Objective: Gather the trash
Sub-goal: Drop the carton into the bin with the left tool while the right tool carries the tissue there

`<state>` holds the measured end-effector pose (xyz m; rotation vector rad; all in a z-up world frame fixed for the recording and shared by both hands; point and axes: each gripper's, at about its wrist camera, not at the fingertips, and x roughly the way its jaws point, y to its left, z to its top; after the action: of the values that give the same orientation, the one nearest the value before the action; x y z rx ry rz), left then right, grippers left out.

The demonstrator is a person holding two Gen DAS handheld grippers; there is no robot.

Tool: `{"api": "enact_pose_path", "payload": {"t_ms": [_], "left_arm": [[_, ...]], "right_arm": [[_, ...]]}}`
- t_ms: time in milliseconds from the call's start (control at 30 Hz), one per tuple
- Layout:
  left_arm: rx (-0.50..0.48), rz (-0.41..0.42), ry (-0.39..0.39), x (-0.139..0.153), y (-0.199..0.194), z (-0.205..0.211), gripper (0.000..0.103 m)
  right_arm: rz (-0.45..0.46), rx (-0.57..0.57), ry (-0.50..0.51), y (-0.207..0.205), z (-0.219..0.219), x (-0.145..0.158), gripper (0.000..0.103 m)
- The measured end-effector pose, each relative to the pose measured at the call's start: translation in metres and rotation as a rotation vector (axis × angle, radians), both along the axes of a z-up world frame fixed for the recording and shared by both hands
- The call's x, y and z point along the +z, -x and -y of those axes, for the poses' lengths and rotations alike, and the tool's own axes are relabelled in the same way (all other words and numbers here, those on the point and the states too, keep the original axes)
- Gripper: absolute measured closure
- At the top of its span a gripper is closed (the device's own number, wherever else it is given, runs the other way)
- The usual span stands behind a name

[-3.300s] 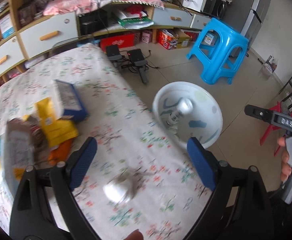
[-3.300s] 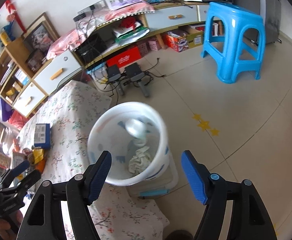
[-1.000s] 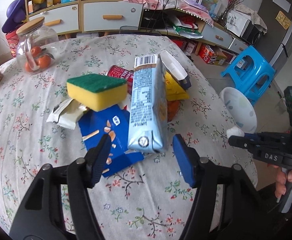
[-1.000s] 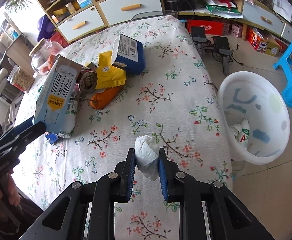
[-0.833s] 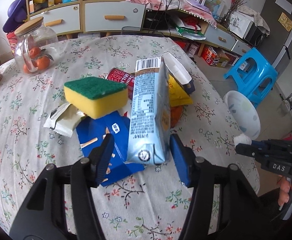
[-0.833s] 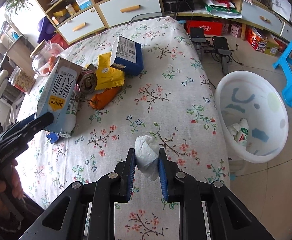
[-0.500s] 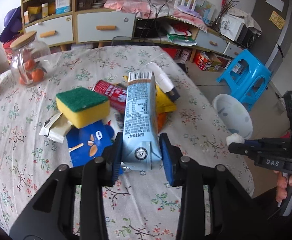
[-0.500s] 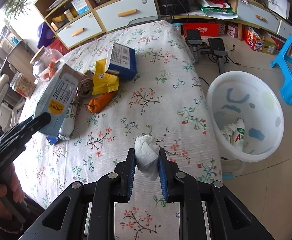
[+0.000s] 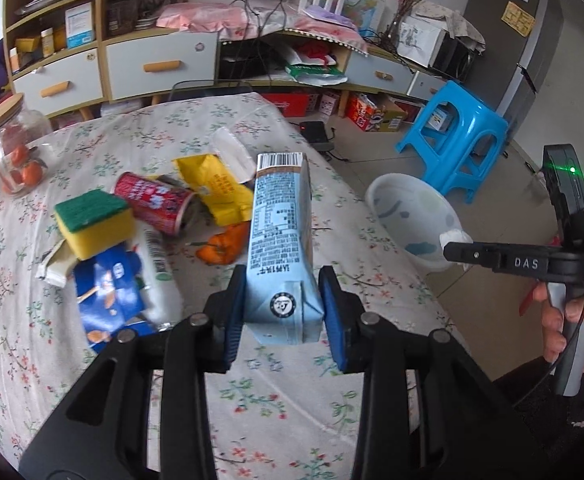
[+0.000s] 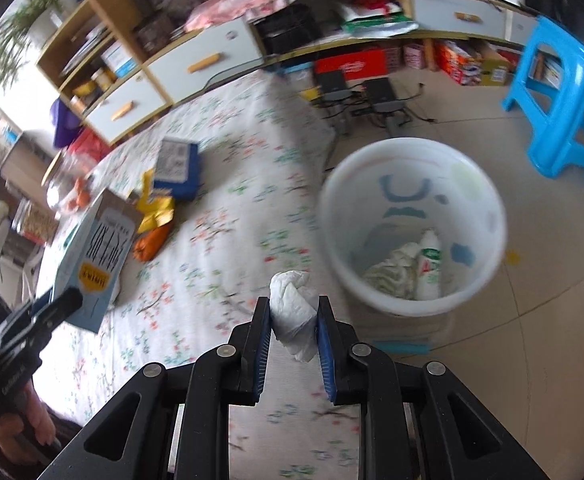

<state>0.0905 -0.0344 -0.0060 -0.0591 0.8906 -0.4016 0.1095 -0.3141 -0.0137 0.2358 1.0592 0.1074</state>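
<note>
The left gripper (image 9: 283,312) now has its jaws clamped on the base of the carton (image 9: 281,236), which a second ago stood on the surface between wide-open jaws; it is now lifted and tipped forward above the litter. The right gripper (image 10: 294,332) has its jaws pinched narrow on the tissue (image 10: 293,312), as they were a second ago, but it has swung from mid-surface toward the right edge, with the bin (image 10: 412,224) on the floor just beyond.

So both grippers are loaded, and I judge that the next step is carrying each piece over the rim and letting go, tissue first since it is nearer.

Still lying near the middle of the surface (image 9: 284,396) are the sponge (image 9: 94,224), can (image 9: 154,203), yellow packet (image 9: 216,188), orange wrapper (image 9: 224,246) and blue packet (image 9: 110,300). The jar (image 9: 14,148) sits at the far left edge. A bottle (image 10: 428,268) and a crumpled rag (image 10: 390,272) already lie in the bin, so the task looks partly done.
</note>
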Motion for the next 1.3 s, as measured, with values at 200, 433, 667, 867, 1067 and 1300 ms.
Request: {"api": "enact_pose_path", "payload": {"t_ms": [200,433,667,867,1067,1300], "left_arm": [[-0.067,-0.007,0.011,0.0,-0.007,0.037,0.066],[-0.145,-0.033,0.02,-0.007,-0.023,0.088,0.066],[-0.207,-0.031,0.035,-0.017,-0.039,0.134,0.065],[-0.232,0.013,0.054,-0.031,-0.048,0.148,0.023],[-0.177,-0.013,0.048,-0.035,-0.051,0.136,0.022],[-0.127,-0.056,0.031,-0.035,-0.049,0.121,0.02]], "right_arm": [[-0.003,-0.097,-0.013,0.007,0.045,-0.001,0.081],[-0.021,-0.149,-0.021,0.016,0.076,-0.008,0.081],[-0.034,-0.203,-0.041,0.017,0.103,-0.013,0.081],[-0.039,-0.219,-0.046,0.015,0.111,-0.015,0.081],[-0.038,-0.223,-0.046,0.011,0.109,-0.014,0.081],[-0.032,-0.215,-0.032,-0.001,0.099,-0.011,0.081]]}}
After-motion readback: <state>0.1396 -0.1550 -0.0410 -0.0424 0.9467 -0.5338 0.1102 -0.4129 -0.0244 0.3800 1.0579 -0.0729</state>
